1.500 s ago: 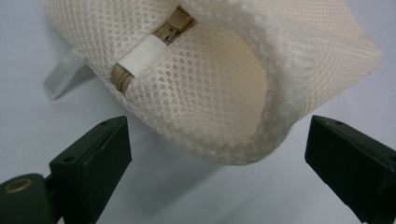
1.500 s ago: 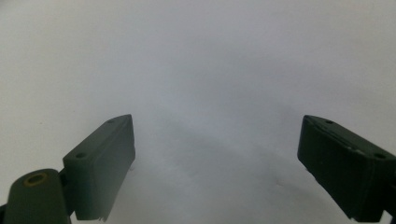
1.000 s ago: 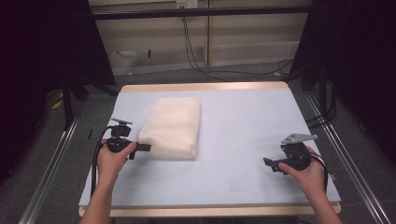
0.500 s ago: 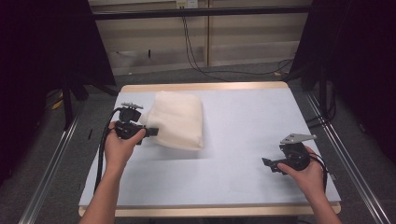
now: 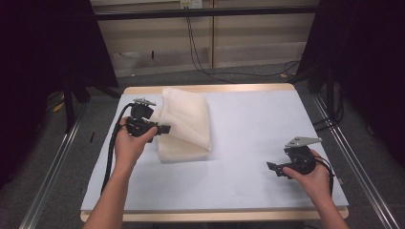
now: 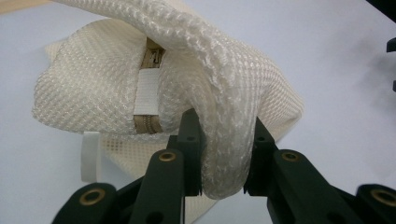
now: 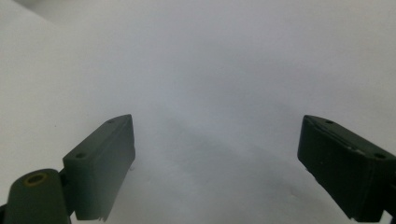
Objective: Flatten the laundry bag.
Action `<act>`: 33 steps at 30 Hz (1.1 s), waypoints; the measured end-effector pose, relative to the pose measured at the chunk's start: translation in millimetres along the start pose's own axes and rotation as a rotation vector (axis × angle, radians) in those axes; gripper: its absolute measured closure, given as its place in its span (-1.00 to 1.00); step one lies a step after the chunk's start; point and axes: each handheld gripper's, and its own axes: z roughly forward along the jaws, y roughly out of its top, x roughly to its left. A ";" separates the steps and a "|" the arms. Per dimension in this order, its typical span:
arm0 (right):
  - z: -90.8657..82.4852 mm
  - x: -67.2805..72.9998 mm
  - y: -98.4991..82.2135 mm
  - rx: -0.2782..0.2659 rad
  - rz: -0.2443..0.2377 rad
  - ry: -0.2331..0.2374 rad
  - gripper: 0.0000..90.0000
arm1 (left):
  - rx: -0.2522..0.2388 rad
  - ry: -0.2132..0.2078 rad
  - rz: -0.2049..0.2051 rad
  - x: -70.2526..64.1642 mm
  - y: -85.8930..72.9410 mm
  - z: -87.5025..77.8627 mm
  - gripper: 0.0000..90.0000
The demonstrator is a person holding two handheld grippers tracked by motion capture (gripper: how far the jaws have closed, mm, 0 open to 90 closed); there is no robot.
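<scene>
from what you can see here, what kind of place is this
Probably a lab or recording workstation, not a home: a bare table framed by metal rails, cables trailing along the wall, dark surroundings.

Black grippers [image 5: 165,129] with brass rivets; grey plate [image 5: 303,141]; forearms seemingly sleeveless.

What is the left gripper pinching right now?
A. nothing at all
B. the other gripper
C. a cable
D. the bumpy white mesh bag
D: in the left gripper view, the left gripper has its two black jaws squeezed on a bunched fold of the cream mesh bag, and the high view shows one side of the bag lifted off the table.
</scene>
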 end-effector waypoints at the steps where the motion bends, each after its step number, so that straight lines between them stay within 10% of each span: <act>1: 0.1 0.7 0.3 0.001 0.006 0.000 -0.76 | 0.005 0.000 0.011 -1.4 2.0 1.1 0.63; 14: -0.7 0.3 0.2 0.006 0.003 0.010 -0.76 | -0.010 -0.015 0.133 -33.3 31.3 24.0 0.58; 33: 0.0 0.6 -0.2 0.009 -0.003 0.017 -0.76 | -0.064 -0.165 0.154 -74.9 47.6 69.0 0.10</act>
